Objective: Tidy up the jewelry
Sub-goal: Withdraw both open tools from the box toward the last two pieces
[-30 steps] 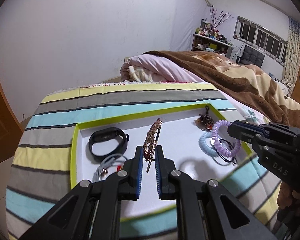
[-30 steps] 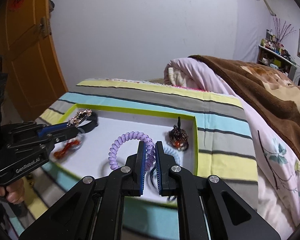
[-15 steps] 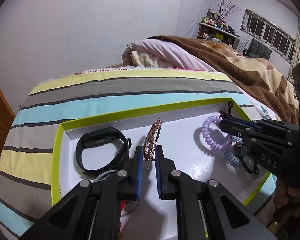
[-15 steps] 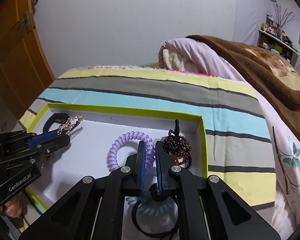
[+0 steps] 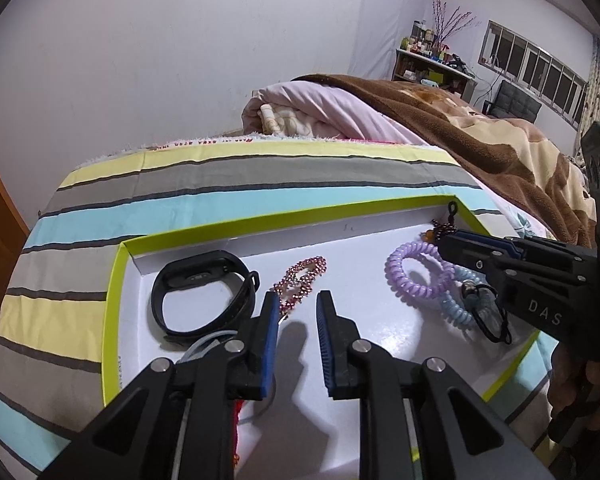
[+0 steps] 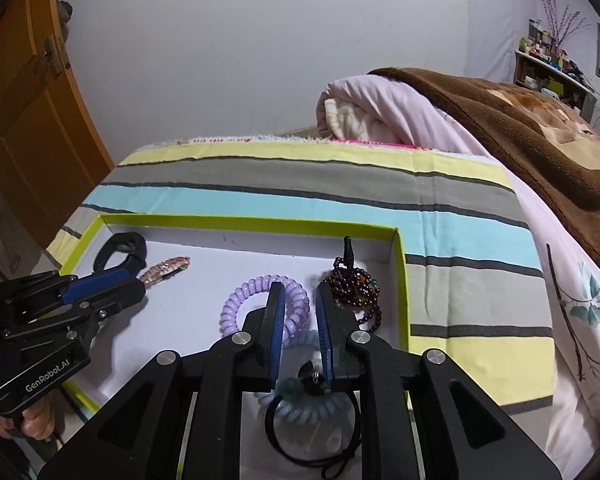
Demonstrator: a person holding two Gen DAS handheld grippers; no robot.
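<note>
A white tray with a lime-green rim [image 5: 118,280] [image 6: 400,264] lies on the striped bedcover. My left gripper [image 5: 298,308] is open, and the pink rhinestone hair clip [image 5: 300,284] [image 6: 166,266] lies on the tray floor just beyond its left finger. My right gripper [image 6: 298,300] [image 5: 444,240] is open, its fingers standing either side of the purple spiral hair tie [image 6: 260,304] [image 5: 416,276], which rests on the tray. A black wristband [image 5: 204,296] lies left of the clip. A dark bead bracelet [image 6: 354,284] lies by the right wall.
A light blue spiral tie [image 6: 300,400] [image 5: 458,308] and a black elastic [image 6: 312,436] lie under my right gripper. A grey cord [image 5: 208,344] lies by my left gripper. A pink quilt and brown blanket [image 6: 500,128] are heaped beyond the tray.
Both grippers went from shut to open. The hair clip left my left gripper and the purple tie left my right gripper; both now lie on the tray floor.
</note>
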